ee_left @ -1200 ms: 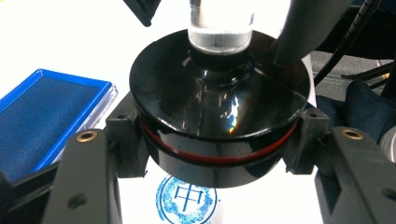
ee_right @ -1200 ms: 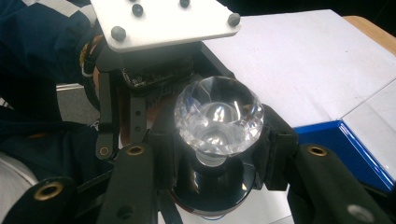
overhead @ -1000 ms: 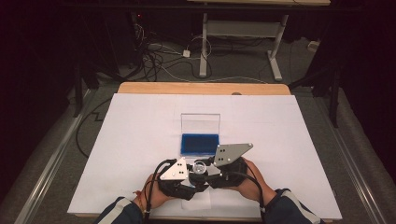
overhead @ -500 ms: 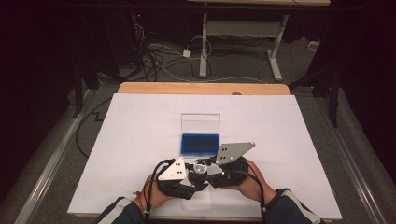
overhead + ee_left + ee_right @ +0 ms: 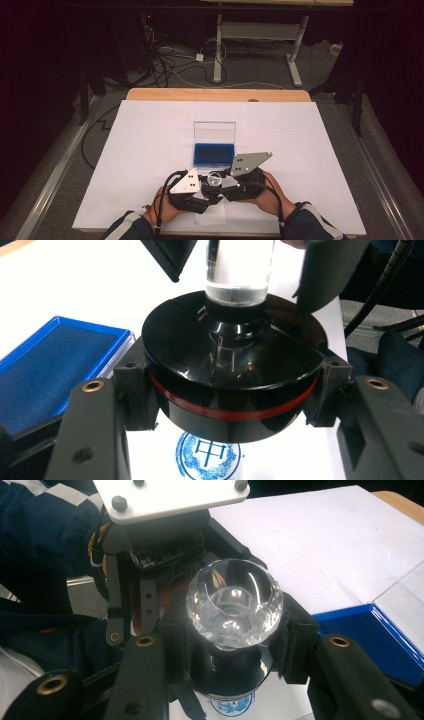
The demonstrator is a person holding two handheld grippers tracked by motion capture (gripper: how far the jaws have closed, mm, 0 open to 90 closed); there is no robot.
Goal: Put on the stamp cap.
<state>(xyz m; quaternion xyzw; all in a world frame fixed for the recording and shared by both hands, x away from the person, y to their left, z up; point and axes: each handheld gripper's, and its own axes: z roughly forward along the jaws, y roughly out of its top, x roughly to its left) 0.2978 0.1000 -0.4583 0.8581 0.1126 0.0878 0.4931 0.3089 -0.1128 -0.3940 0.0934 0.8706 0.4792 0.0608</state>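
I can read one mark: a round blue stamp print (image 5: 208, 457) on the white paper (image 5: 75, 280), just under the black stamp (image 5: 232, 370), with the Chinese character 中 at its centre. Its ring is too blurred for me to make out any lettering.

The right gripper (image 5: 223, 181) is shifted very slightly forward, toward the blue ink pad (image 5: 214, 154) ahead of its jaws, and its grey plate (image 5: 251, 161) is raised a touch. The stamp (image 5: 235, 365) clamped in it is carried along by as little.
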